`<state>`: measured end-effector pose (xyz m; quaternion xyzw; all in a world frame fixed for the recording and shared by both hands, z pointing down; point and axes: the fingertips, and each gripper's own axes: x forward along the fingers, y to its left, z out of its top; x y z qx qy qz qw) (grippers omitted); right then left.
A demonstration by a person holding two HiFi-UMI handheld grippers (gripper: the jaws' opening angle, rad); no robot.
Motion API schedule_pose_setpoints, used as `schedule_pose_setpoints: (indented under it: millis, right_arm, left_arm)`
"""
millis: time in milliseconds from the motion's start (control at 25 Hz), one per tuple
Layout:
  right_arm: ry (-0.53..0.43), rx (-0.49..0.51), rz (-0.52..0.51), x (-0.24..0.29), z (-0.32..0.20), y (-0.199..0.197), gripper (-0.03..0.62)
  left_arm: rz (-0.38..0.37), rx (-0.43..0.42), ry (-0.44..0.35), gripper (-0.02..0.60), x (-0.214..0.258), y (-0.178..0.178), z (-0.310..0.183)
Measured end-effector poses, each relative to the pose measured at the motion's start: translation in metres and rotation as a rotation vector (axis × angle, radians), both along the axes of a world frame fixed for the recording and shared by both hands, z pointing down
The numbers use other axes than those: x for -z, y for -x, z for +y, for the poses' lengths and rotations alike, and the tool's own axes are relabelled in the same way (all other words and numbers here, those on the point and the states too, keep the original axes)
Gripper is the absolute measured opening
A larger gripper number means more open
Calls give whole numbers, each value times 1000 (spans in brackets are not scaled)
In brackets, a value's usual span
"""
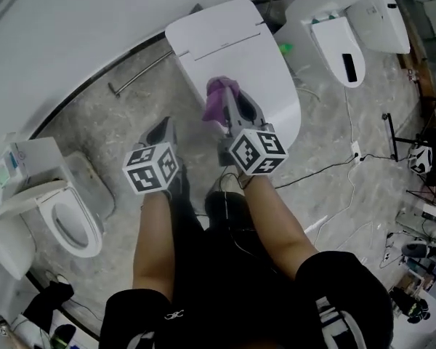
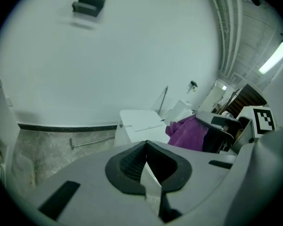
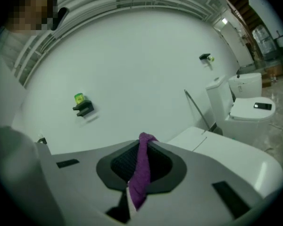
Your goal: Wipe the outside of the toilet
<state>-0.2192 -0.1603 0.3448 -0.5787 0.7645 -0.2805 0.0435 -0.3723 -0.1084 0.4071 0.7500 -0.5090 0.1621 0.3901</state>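
The white toilet (image 1: 232, 57) stands with its lid down ahead of me, against the curved wall. My right gripper (image 1: 229, 106) hangs over the lid's near end, shut on a purple cloth (image 1: 219, 97). In the right gripper view the cloth (image 3: 142, 173) is pinched between the shut jaws, with the toilet (image 3: 226, 152) beyond them. My left gripper (image 1: 162, 133) is left of the bowl over the floor. Its jaws meet at the tip (image 2: 146, 143) with nothing between them. From there I see the toilet (image 2: 139, 121), the cloth (image 2: 186, 133) and the right gripper (image 2: 217, 126).
Another toilet (image 1: 65, 217) with its seat exposed stands at the left, and two more (image 1: 341, 42) at the upper right. A metal bar (image 1: 138, 75) lies by the wall. Cables (image 1: 334, 169) run over the marbled floor at the right. A small shelf (image 3: 82, 105) hangs on the wall.
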Motion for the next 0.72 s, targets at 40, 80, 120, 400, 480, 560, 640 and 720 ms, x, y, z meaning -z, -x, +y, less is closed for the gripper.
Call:
schedule_pose_setpoints:
  millis: [40,80,120,400,480,560,640,720]
  right_arm:
    - [-19,-11,-2,19,9,-13,40]
    - [-39,-22,-7,38,17,-26,41]
    - [-60,-33,-11,59,25,-38,41]
    - [-215,-65,42,195,81,-101,41]
    - [-277,-74,68,237,83,-113,41]
    - [-319,-81,88,277,89,-124,40]
    - [-313,-73,100,300,103,-131,41]
    - [-303,-76,110,316,111,-136,41]
  left_arm:
    - [0,-7,-25,0,21,-12,2]
    - [-2,-12,-52,0,42,-24,5]
    - [-5,-16,-79,0,65,-36,8]
    - [-19,-38,-231,0,197,-105,45]
    - [-24,-65,-291,-1,239,-123,41]
    - [-34,-96,-344,0,282,-140,42]
    - [-40,-119,-358,-1,311,-155,58]
    - [-41,-144,-369,0,332,-166,64]
